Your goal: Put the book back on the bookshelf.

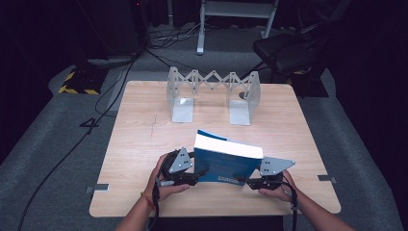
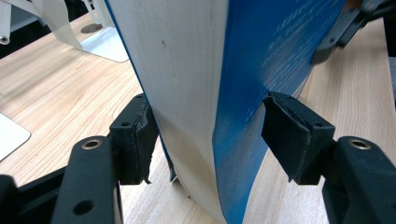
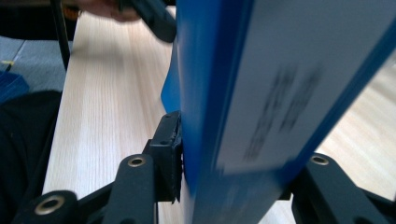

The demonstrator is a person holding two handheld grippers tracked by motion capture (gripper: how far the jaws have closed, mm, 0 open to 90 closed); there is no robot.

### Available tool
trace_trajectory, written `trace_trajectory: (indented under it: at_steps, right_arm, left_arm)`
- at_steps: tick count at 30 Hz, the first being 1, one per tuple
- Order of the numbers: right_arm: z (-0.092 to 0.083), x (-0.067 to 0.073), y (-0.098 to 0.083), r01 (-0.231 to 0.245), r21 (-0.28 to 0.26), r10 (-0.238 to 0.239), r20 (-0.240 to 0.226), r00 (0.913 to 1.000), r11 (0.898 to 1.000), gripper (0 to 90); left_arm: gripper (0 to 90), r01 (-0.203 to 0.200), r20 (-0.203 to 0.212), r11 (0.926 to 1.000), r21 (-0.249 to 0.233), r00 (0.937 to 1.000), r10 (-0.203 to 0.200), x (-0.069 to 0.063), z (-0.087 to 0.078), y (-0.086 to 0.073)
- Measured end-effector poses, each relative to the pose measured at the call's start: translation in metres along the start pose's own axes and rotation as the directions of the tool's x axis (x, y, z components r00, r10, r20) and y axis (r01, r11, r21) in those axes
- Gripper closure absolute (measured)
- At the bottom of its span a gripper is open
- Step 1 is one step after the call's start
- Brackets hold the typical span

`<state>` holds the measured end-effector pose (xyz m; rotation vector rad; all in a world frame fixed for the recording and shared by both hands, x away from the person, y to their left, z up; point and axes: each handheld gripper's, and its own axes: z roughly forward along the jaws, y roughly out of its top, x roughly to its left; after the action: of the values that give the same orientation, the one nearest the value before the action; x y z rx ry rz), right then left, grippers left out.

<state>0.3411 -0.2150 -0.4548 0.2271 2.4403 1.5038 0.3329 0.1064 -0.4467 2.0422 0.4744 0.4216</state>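
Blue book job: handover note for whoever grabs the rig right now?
Left gripper: jaws on either side of the blue book near its left end; in the left gripper view one pad meets the cover, the other sits at the page side, contact unclear.
Right gripper: shut on the book's right end.
Book: held up between both grippers over the near part of the table, tilted, page edge upward.
Expanding metal bookend rack: at the far edge, nothing in it.
Done: book picked up.
Left, probably: carry it to the rack and stand it between the end plates.
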Motion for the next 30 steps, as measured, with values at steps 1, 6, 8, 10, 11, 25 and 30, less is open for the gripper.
trace_trajectory:
  at_steps: [1,6,8,10,11,25,30]
  right_arm:
    - [-0.001,0.001,0.002,-0.001,-0.004,0.001,0.006,1.0,1.0,58.0]
    - [-0.003,0.004,0.007,0.007,-0.007,-0.007,0.02,0.9998,1.0,59.3]
    - [-0.004,0.004,0.007,0.01,-0.01,-0.009,0.025,0.9996,1.0,59.4]
    - [-0.006,0.003,0.008,0.003,-0.015,-0.002,0.027,0.9996,1.0,59.4]
    - [-0.006,0.003,0.008,0.004,-0.018,-0.004,0.03,0.9996,1.0,59.4]
    - [-0.022,-0.002,0.012,-0.016,-0.05,0.02,0.068,0.9975,0.999,59.4]
    - [-0.025,-0.002,0.015,-0.013,-0.055,0.018,0.093,0.9955,0.998,59.1]
  left_arm:
    - [37.4,-0.002,-0.001,1.0,0.0,1.0,0.002,0.0,0.0,0.0]
    - [35.6,0.006,-0.017,1.0,-0.001,0.9998,-0.006,-0.002,0.003,0.002]
    - [35.6,0.009,-0.017,1.0,-0.001,0.9998,-0.009,-0.001,0.004,0.003]
    - [35.1,0.016,-0.018,0.9999,-0.001,0.9997,-0.016,0.0,0.006,0.004]
    - [34.8,0.015,-0.02,0.9999,0.003,0.9997,-0.015,0.0,0.007,0.005]
    - [33.1,0.01,-0.021,0.9999,0.0,0.9997,-0.01,0.002,0.026,0.017]
    - [32.1,-0.001,-0.019,1.0,0.002,0.9998,0.001,0.003,0.033,0.021]
